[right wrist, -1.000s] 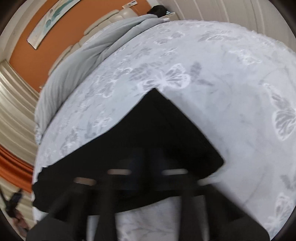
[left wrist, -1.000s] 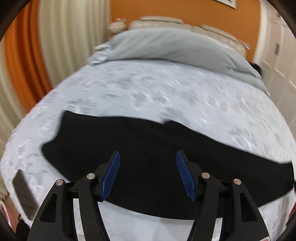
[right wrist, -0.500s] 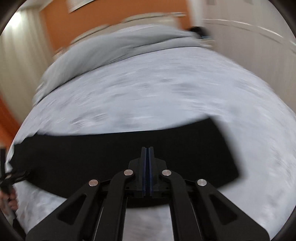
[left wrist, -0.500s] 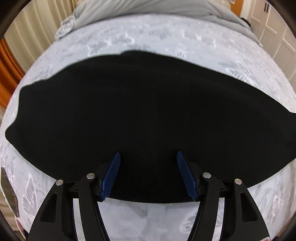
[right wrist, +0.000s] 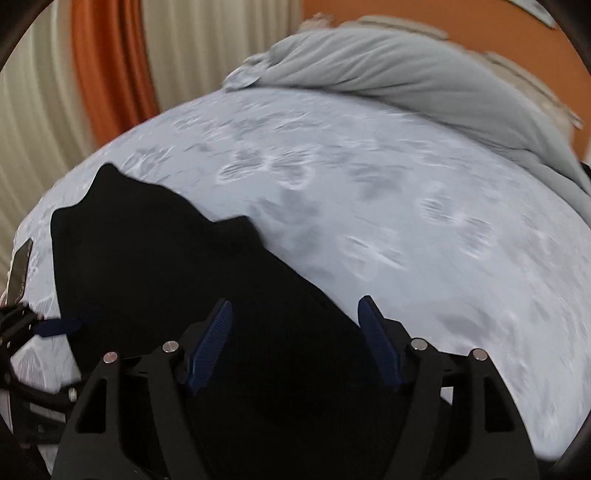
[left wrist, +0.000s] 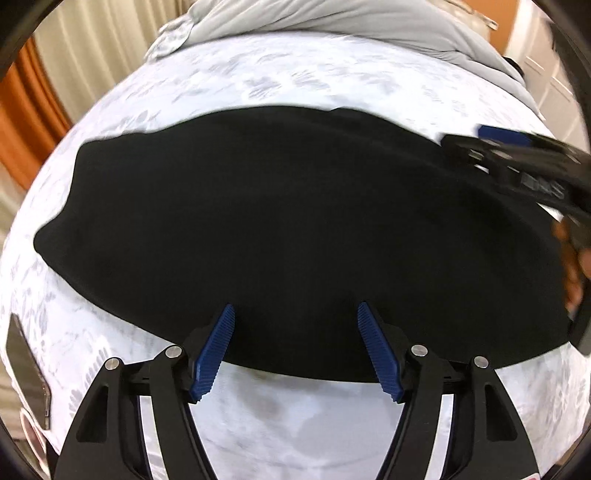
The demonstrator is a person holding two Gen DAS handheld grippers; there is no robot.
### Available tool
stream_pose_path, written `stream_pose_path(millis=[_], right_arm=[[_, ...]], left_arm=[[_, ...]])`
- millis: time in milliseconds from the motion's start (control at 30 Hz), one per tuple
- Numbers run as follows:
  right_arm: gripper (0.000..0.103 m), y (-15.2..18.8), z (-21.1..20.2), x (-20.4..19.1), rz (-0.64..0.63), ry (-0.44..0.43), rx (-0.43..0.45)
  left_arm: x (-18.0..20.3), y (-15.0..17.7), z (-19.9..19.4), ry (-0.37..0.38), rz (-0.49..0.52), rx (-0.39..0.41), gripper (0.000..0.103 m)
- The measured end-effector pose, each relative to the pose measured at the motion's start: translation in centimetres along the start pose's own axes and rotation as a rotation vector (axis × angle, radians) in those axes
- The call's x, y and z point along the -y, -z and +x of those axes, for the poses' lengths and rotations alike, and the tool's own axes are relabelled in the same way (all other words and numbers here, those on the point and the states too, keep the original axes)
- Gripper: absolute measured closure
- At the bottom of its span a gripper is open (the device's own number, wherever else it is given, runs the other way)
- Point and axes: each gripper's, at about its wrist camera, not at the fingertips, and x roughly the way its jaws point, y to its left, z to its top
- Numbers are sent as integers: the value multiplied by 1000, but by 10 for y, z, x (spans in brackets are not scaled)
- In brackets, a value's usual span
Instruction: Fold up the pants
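Left wrist view. My left tongs (left wrist: 295,314) stand wide, blue pads (left wrist: 214,347) spread apart and holding nothing, poised over the near edge of the black pants (left wrist: 288,229). The pants lie flat as a long dark band across the pale patterned bedspread (left wrist: 295,77), one end toward the curtains (left wrist: 85,55), the other running to the right. My right tongs (left wrist: 517,162) enter from the right over the far right part of the pants, blurred, with a blue pad showing at the tip. A grey blanket (left wrist: 332,18) is bunched at the far end of the bed. A dark flat phone-like item (left wrist: 27,365) lies at the left edge of the bedspread.

Right wrist view. My right tongs (right wrist: 295,317) are also spread wide and empty, above the pants (right wrist: 166,258), which fill the lower left and reach beneath the tongs. My left tongs (right wrist: 48,328) show at the far left, blurred, by the edge of the pants. The bedspread (right wrist: 406,206) stretches away to the grey blanket (right wrist: 388,70); orange and cream curtains (right wrist: 110,66) hang behind.
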Motion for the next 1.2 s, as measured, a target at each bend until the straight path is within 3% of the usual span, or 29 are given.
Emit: stream_pose_path(millis=[33, 100, 133, 267, 367, 400, 433, 533, 600, 700, 767, 867, 900, 967, 1033, 1100, 1167, 1200], right_arm=[[41, -9, 15, -6, -8, -10, -16], [74, -17, 42, -15, -22, -42, -64], [99, -17, 56, -18, -24, -60, -98], [100, -34, 52, -15, -31, 25, -10], [98, -35, 75, 5, 49, -20, -57], [97, -34, 72, 5, 54, -28, -38], [93, -33, 59, 5, 78, -44, -4], [93, -19, 1, 15, 145, -53, 90], [92, -4, -25, 19, 156, -27, 100], [92, 40, -64, 31, 188, -2, 64], [93, 82, -81, 56, 242, 52, 7], [92, 154, -101, 124, 401, 272, -101], [92, 175, -113, 147, 457, 346, -116], [92, 211, -157, 189, 584, 439, -88], [92, 239, -208, 215, 687, 462, 16], [92, 264, -233, 232, 724, 514, 47], [92, 305, -233, 261, 772, 624, -75], [97, 324, -236, 273, 825, 649, -97]], left_arm=[[-3, 0, 2, 7, 0, -3, 36], [-2, 2, 1, 6, 28, 10, 36], [0, 4, 0, -1, 49, 20, 35], [6, 7, 1, -25, 97, 40, 32], [6, 2, 4, -26, 80, 34, 30], [7, 0, 4, -23, 70, 31, 30], [8, -1, 4, -19, 63, 30, 30], [10, -2, 0, 8, 50, 29, 30], [13, -3, -2, 11, 44, 34, 29], [13, -10, -9, 6, 33, 64, 29], [3, -17, -12, -44, -8, 85, 25], [-18, -22, 7, -180, -78, 22, 24], [-25, -21, 14, -190, -112, -4, 23], [-32, -19, 12, -154, -182, 16, 23], [-13, -17, -5, -165, -137, 87, 25], [15, -9, -23, -134, -80, 145, 24], [43, -6, -34, -76, -28, 181, 24], [62, -3, -40, -56, 6, 204, 24]])
